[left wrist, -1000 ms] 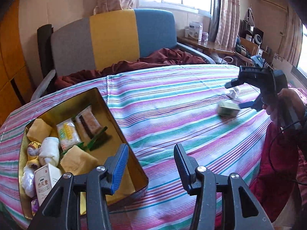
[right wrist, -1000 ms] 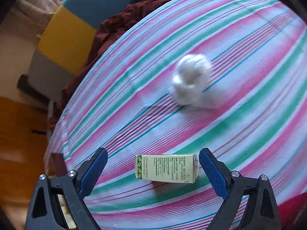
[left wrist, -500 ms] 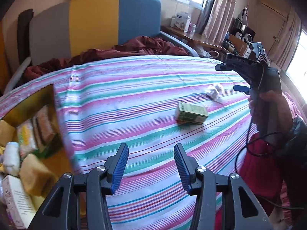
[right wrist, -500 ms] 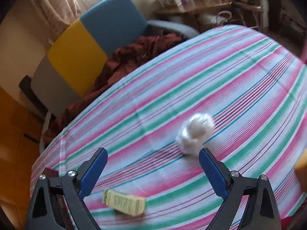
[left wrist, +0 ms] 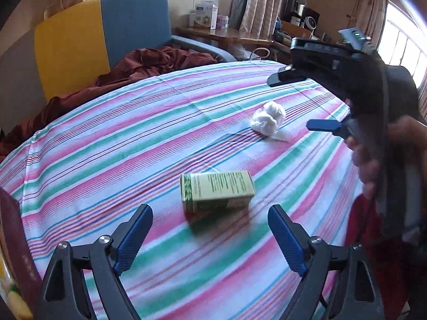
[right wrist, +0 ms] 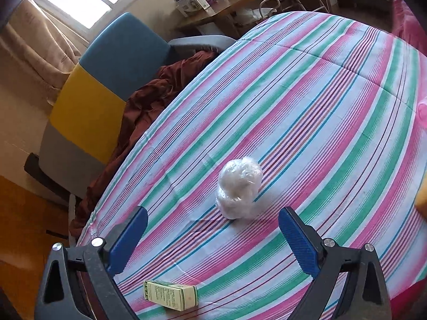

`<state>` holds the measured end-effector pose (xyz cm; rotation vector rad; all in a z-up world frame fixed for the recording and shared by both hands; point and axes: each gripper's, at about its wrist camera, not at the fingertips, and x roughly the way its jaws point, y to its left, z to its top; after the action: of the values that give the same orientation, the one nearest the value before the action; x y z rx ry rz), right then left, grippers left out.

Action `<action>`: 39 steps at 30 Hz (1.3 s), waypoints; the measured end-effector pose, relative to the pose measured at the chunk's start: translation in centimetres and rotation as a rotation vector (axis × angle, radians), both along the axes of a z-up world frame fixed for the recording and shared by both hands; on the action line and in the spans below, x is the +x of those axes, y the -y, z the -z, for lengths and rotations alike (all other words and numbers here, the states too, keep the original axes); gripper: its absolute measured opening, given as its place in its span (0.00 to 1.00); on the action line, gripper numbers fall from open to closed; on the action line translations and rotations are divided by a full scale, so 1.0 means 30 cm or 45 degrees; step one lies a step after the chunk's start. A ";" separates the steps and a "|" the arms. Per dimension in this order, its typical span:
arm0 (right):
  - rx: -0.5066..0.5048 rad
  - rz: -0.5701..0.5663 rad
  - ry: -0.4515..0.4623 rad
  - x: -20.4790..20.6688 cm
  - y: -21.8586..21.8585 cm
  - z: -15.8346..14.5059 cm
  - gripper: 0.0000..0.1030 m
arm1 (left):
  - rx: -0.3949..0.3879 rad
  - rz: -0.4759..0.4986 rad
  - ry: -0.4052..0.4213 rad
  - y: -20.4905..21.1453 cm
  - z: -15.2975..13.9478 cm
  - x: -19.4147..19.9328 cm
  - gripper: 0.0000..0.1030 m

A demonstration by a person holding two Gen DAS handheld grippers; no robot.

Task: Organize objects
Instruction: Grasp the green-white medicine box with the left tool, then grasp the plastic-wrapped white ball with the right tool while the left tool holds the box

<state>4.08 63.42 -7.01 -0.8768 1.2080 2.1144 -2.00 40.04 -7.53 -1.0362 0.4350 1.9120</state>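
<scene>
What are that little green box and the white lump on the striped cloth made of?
The green box looks like thin printed cardboard, matte, with sharp folded edges. The white lump seems to be something soft and white wrapped in clear plastic film, judging by its crinkled glossy skin. The striped cloth looks woven.

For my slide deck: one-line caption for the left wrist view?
Left tool opening, empty, above a green box on striped cloth.

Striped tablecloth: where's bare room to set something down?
The striped tablecloth lies bare beyond the white plastic bundle, out to its far edge, and between the green box and the chair-side edge. It is crowded only where box, bundle and right tongs gather.
</scene>
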 end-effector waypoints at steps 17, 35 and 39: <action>0.025 0.042 0.046 0.024 -0.025 0.008 0.97 | 0.030 -0.058 0.021 -0.001 0.107 -0.015 0.71; 0.139 0.021 0.217 -0.017 -0.019 0.033 0.71 | 0.131 -0.099 -0.064 0.191 0.133 0.069 0.73; 0.020 0.024 0.219 -0.010 -0.035 0.065 0.68 | 0.147 -0.097 -0.042 0.192 0.141 0.060 0.73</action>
<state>3.77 64.48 -8.96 -1.0139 1.1057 1.9857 -0.21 34.29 -11.76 -0.9588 0.3032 1.9996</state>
